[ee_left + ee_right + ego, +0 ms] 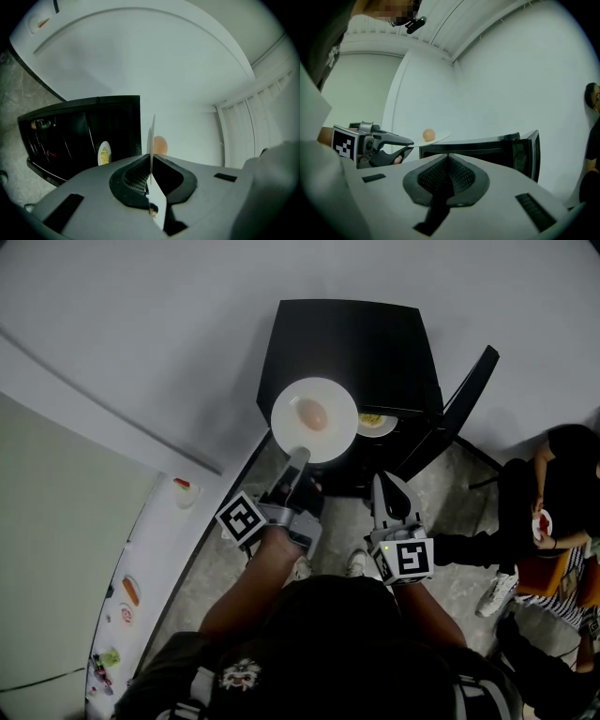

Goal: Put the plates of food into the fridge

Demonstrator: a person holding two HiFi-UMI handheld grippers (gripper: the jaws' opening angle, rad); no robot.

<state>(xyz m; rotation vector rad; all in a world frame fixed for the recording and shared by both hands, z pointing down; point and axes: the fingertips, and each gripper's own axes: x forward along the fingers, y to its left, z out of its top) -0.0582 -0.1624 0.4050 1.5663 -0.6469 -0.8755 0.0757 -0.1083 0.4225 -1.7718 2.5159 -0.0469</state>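
The fridge (352, 343) is black. The plate (314, 418) is white, and the round food (312, 413) on it is pale orange. A second plate (386, 428) is white with yellow food (371, 420). The left gripper (298, 457) and right gripper (379, 482) are grey with black pads. Each has a cube (242, 518) with black and white squares. The floor (216, 568) is grey and speckled.

A speckled grey floor (469, 486) carries a black fridge (352, 348), which stands against the pale wall with its door (472, 390) swung open. A plate of yellow food (376, 424) rests on a shelf inside the fridge. Along the left, a long white counter (155, 554) bears a small dish with something red (184, 489), a sausage-like piece (130, 591) and a green item (109, 658), well apart from one another.
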